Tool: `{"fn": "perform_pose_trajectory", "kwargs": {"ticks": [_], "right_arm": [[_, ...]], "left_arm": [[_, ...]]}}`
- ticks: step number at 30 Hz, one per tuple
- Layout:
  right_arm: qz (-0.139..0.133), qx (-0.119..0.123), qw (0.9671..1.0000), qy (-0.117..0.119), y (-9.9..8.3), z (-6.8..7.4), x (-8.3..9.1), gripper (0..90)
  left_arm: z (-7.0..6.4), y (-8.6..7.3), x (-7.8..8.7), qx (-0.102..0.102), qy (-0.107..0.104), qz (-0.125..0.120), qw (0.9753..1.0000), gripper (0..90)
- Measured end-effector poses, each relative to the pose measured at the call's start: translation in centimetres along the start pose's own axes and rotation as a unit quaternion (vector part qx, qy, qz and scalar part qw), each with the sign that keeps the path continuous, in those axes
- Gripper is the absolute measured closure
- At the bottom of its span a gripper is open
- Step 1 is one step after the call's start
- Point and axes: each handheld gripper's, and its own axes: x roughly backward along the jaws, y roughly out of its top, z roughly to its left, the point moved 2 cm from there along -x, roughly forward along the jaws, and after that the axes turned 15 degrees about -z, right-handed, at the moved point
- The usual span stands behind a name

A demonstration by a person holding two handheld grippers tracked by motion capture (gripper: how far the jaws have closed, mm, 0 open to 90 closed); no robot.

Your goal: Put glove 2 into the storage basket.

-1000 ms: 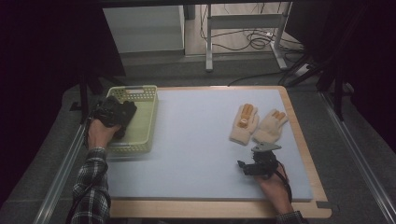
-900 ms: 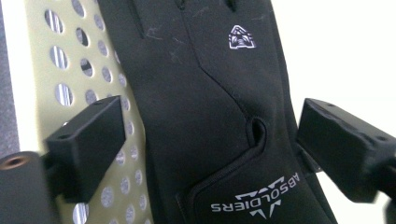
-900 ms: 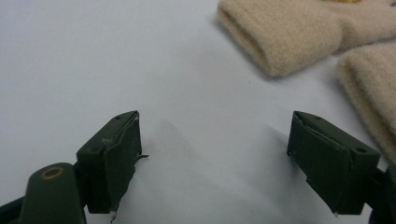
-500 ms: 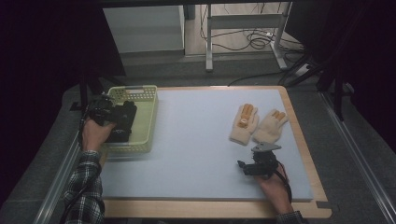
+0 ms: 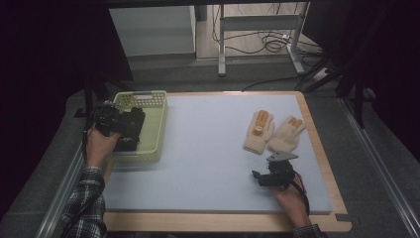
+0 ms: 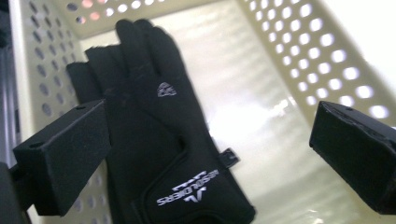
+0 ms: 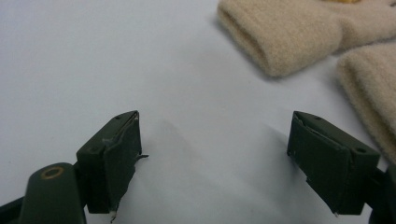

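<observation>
A black glove (image 6: 154,130) with white lettering lies flat in the pale yellow perforated basket (image 5: 154,130) at the table's left. My left gripper (image 5: 126,126) hovers over the basket, open, its jaws spread wide either side of the black glove (image 5: 132,130) without touching it. Two cream knitted gloves (image 5: 258,131) (image 5: 287,134) with orange fingertips lie side by side at the right of the white mat. My right gripper (image 5: 257,176) rests low on the mat just in front of them, open, with nothing between its jaws. The cream glove cuffs (image 7: 280,35) (image 7: 373,88) lie ahead and to its right.
The white mat (image 5: 208,148) sits on a wooden-edged table (image 5: 322,163). Beyond the table's far edge stand a white cabinet (image 5: 151,29) and a metal frame with cables (image 5: 257,39). The person's plaid sleeve (image 5: 84,203) comes in at the lower left.
My left gripper has drawn back to the left, towards the basket's left wall, with the black glove left lying in the basket. The right gripper has stayed put.
</observation>
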Motion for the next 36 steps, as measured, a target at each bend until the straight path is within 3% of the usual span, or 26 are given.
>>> {"fn": "perform_pose_trajectory", "kwargs": {"ticks": [10,20,36], "right_arm": [[0.000,0.001,1.0000,-0.001,0.0,0.0,0.0,17.3],[0.001,0.001,1.0000,-0.001,0.0,0.0,0.0,17.3],[0.001,0.001,1.0000,-0.001,0.0,0.0,0.0,17.3]], "left_arm": [[-2.2,0.7,1.1,-0.019,-0.026,-0.031,0.9990,0.0],[-4.6,0.8,1.2,-0.038,-0.052,-0.048,0.9968,0.0],[-10.3,0.6,1.2,-0.090,-0.111,-0.067,0.9875,0.0]]}}
